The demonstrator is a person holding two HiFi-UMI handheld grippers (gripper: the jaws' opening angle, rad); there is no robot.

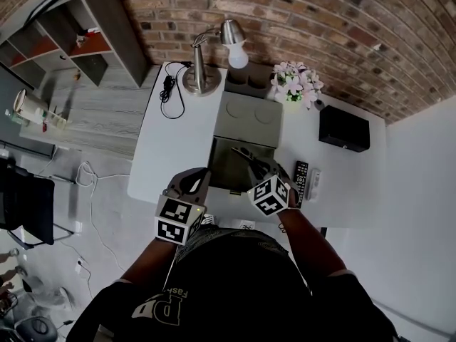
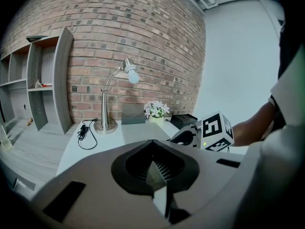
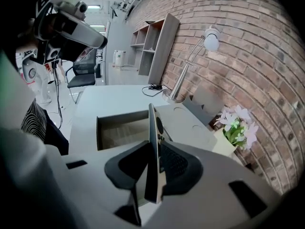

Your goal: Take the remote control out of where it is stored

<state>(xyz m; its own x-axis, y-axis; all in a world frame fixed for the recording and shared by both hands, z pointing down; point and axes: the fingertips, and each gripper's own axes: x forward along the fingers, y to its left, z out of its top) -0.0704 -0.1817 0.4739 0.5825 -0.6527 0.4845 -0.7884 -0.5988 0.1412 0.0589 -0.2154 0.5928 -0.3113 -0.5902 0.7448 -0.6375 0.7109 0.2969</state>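
Obs.: the right claw (image 3: 153, 147) was clenched on the slim, flat, silver-edged remote control (image 3: 152, 128). It gripped the lower end, so most of the body stood out past the claw tips. The remote was held edge-on, with its thin sides against the pads, probably because the flat faces would give a wider and less secure pinch.

In the head view, the right claw (image 1: 258, 166) and the remote control (image 1: 246, 154) were above the open, dark-lined rectangular drawer (image 1: 228, 173) set in the white surface (image 1: 171, 141). In the right gripper view, the drawer cavity (image 3: 124, 135) lay just beyond and below the claw tips. The remote touched none of its walls.

Judgement: the remote was clear of its storage place and the extraction was nearly done. What remained was to carry it off and set it down.

The left claw (image 2: 152, 147) had its jaws drawn together with nothing between them. In the head view, the left claw (image 1: 192, 184) sat just beside the near left corner of the drawer. It was likely parked there to leave the opening free for the other claw.

To the right of the right claw, a black button remote (image 1: 301, 179) and a white one (image 1: 314, 184) lay side by side on the surface. That seemed a plausible drop zone.

Risk: a narrow end grip on a long, thin body could pivot if it were swung quickly.
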